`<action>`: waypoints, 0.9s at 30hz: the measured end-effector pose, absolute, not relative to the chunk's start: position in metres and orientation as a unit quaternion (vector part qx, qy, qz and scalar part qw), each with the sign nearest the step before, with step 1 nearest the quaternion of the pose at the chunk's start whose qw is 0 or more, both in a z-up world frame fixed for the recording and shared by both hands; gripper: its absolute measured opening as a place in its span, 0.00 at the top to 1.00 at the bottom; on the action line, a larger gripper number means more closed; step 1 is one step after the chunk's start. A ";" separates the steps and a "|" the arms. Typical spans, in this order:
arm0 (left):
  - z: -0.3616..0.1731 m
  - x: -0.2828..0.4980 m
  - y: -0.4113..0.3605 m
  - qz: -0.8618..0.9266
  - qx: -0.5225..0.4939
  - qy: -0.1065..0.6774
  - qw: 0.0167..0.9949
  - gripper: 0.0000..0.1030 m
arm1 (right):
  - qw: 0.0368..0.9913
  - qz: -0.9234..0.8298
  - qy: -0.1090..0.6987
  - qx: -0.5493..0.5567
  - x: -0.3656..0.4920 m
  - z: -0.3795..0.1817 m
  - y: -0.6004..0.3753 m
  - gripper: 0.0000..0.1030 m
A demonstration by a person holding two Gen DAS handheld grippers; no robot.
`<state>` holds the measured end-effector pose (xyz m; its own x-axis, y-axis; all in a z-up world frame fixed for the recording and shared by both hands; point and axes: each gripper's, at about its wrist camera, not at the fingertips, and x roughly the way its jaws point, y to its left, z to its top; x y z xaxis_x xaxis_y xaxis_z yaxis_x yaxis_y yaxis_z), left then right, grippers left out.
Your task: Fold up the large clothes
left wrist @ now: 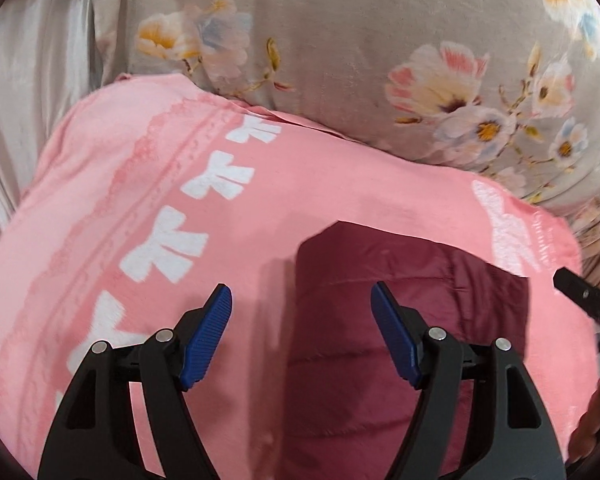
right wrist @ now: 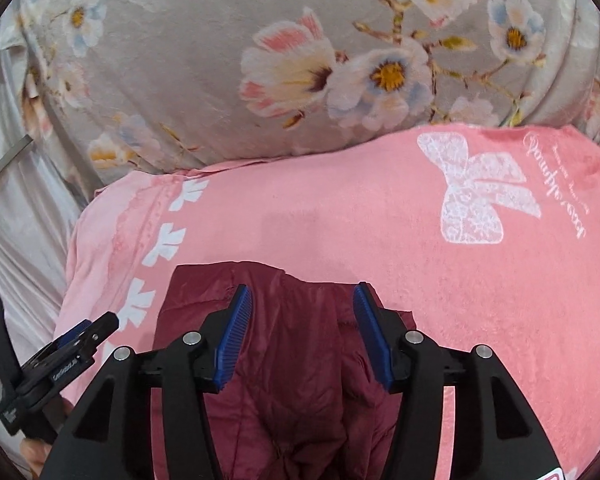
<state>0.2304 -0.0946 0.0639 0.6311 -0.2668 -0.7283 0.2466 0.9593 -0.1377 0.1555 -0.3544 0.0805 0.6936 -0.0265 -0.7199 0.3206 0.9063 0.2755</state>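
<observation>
A dark red quilted garment (left wrist: 400,320) lies folded on a pink blanket (left wrist: 300,184) with white bows. My left gripper (left wrist: 302,300) is open and empty, hovering over the garment's left edge. My right gripper (right wrist: 302,300) is open and empty above the garment (right wrist: 300,360), near its far edge. The left gripper also shows at the left of the right wrist view (right wrist: 96,330), and the right gripper's tip shows at the right of the left wrist view (left wrist: 580,292).
The pink blanket (right wrist: 340,220) lies on a grey bedsheet (left wrist: 340,40) with large flowers. Pale satin fabric (left wrist: 32,80) hangs at the left. The floral sheet (right wrist: 180,60) fills the far side.
</observation>
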 end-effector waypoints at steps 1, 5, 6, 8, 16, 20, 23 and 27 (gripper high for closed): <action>0.063 0.232 -0.099 -0.138 -0.001 0.404 0.904 0.33 | 0.894 -0.099 0.387 0.201 0.161 0.074 -0.359 0.48; 0.060 0.237 -0.120 -0.139 0.027 0.399 0.906 0.33 | 0.876 -0.090 0.412 0.235 0.177 0.051 -0.369 0.48; 0.060 0.238 -0.126 -0.142 0.031 0.396 0.907 0.33 | 0.873 -0.092 0.416 0.239 0.179 0.047 -0.369 0.48; 0.060 0.240 -0.136 -0.146 0.037 0.394 0.907 0.33 | 0.867 -0.099 0.422 0.247 0.183 0.038 -0.372 0.48; 0.059 0.244 -0.161 -0.157 0.048 0.393 0.905 0.33 | 0.854 -0.102 0.437 0.264 0.197 0.021 -0.366 0.48; 0.058 0.246 -0.165 -0.155 0.051 0.392 0.905 0.33 | 0.861 -0.092 0.446 0.228 0.204 0.017 -0.352 0.74; 0.057 0.250 -0.165 -0.152 0.049 0.396 0.904 0.33 | 0.872 -0.081 0.421 0.235 0.197 0.021 -0.353 0.94; 0.060 0.255 -0.161 -0.155 0.030 0.398 0.904 0.33 | 0.904 -0.077 0.344 0.240 0.162 0.040 -0.360 0.95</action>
<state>0.2551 -0.1610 0.0603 0.6357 -0.2559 -0.7283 0.3042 0.9501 -0.0684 0.1623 -0.3597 0.0399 0.7509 0.0259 -0.6599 0.3048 0.8729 0.3810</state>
